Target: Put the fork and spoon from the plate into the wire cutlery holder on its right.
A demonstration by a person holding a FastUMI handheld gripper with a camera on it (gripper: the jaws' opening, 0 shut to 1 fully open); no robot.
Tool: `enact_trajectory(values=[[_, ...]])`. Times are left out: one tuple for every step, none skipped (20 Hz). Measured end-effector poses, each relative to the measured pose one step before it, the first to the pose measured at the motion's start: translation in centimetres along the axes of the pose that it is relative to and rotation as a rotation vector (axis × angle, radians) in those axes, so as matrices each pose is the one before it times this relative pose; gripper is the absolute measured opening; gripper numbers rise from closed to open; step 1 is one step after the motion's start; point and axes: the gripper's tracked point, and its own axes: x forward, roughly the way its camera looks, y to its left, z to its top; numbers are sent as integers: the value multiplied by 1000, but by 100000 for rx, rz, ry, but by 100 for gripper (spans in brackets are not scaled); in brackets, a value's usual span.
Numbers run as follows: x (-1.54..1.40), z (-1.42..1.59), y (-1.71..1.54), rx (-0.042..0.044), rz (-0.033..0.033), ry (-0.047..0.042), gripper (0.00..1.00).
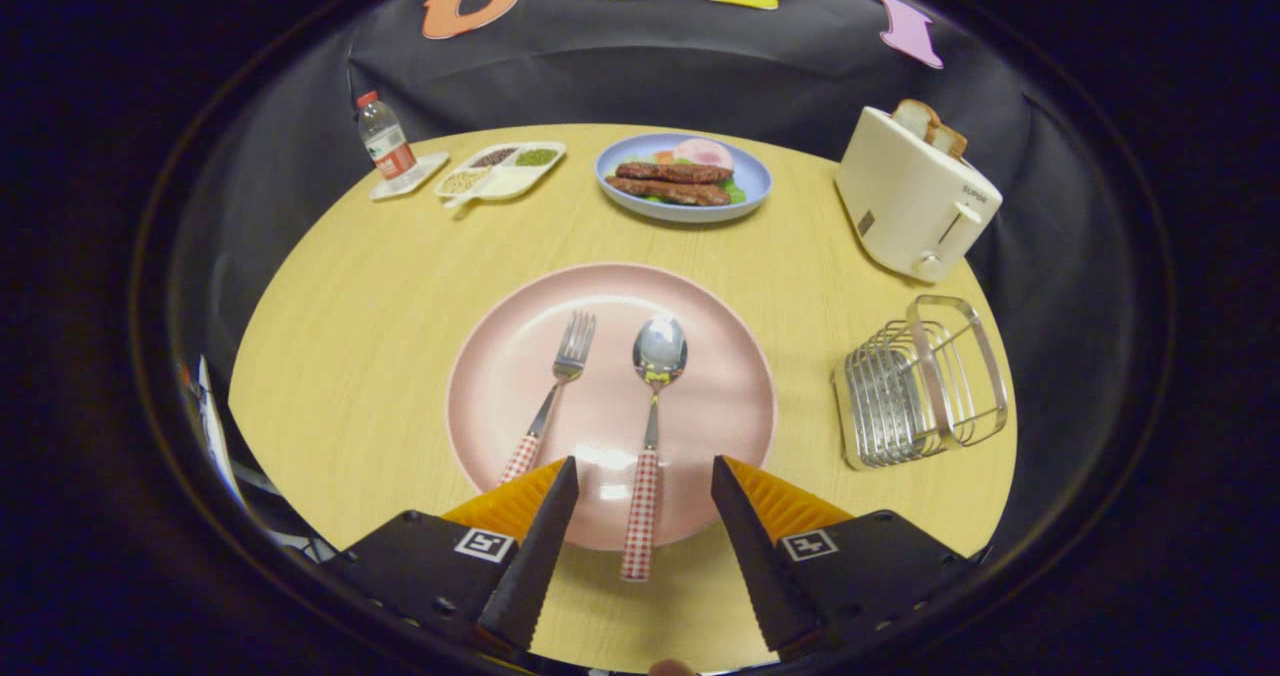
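Now the claw [645, 471] stands spread wide, gripping nothing, low over the near rim of the pink plate [500, 376]. Left to right — the fork [555, 388] lies on the plate with its checked handle end just by the left finger [540, 546]; the spoon [650, 426] lies beside it, its handle running back over the rim, between the two fingers but touching neither. Well to the right, on the table [340, 356], stands the wire holder [920, 381], apart from the plate.

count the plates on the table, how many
2. The pink plate lies just ahead of the open gripper, holding the fork and spoon; the blue plate of food sits beyond it.
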Motion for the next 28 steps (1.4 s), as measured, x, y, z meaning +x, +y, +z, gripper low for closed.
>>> enact_trajectory(values=[[710,-356,-10,135,-686,2271,81],[325,-200,-173,550,-1992,1650,72],[291,-168,-27,803,-792,1442,62],[142,-105,-170,1326,-1096,1080,51],[226,-174,-66,763,-534,1147,40],[36,-133,-166,390,-359,1288,28],[-34,-155,-5,418,-340,1222,23],[-114,-81,129,-359,1042,1253,11],[-32,-106,-28,-479,853,1311,10],[-444,-15,-59,-202,594,1294,5],[-766,-44,24,429,1371,1014,5],[-902,113,113,707,1837,853,5],[-1391,36,239,1027,3081,1298,5],[-1309,146,122,188,2608,744,5],[-1641,365,-204,-441,1403,-41,5],[-1656,528,-648,-1359,264,-348,5],[-1766,509,-838,-1160,183,-380,5],[-1944,551,-1322,-637,-435,626,5],[-1431,319,-1416,115,-620,768,5],[-1331,361,-1859,242,-1958,1273,5],[-959,215,-2242,-625,-2743,2133,5],[-739,56,-2092,476,-2102,2983,5],[-476,-255,-1738,1544,-1005,4042,5],[-125,-289,-1351,1875,-674,5081,5],[223,-300,-1173,1767,-80,4343,5],[417,-63,-883,1056,-11,4513,5],[626,-98,-744,1138,57,3817,5],[499,-30,-391,640,315,4402,5]])
